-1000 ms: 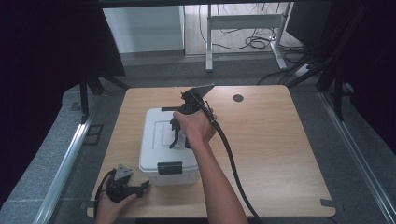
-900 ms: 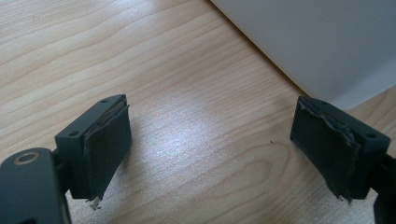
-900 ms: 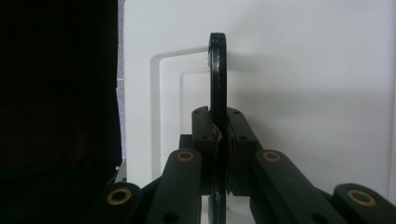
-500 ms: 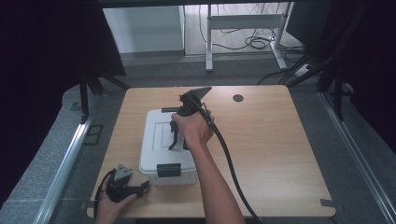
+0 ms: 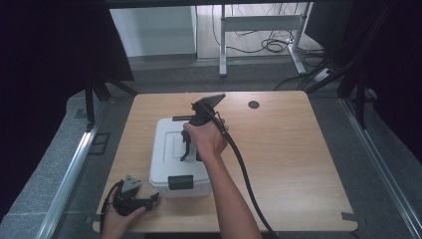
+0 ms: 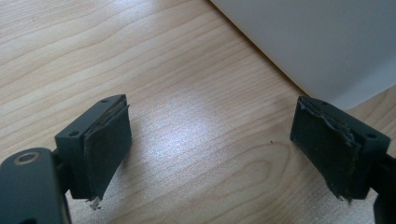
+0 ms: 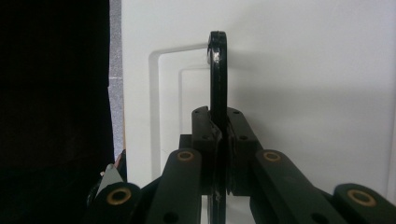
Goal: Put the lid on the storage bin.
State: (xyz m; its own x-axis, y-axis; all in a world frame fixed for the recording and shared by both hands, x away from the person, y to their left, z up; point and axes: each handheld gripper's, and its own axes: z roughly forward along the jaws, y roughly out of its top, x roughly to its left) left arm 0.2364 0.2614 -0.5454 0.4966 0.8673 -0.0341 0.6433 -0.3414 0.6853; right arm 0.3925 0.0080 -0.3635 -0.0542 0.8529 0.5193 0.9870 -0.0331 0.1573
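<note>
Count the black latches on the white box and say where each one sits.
2. One latch is on the near end of the white box, facing the person; the other latch is on the far end. More could be hidden behind the hand.

A storage box (image 5: 176, 154) is sitting on the bench (image 5: 288, 149), left of its middle and toward the near edge. The right gripper (image 5: 191, 144) is standing over the lid, its fingers (image 7: 208, 135) pressing on the raised handle (image 7: 218, 74). The left gripper (image 5: 130, 195) is lying at the near left corner, just beside the box, fingers (image 6: 105, 144) spread apart above bare bench.
</note>
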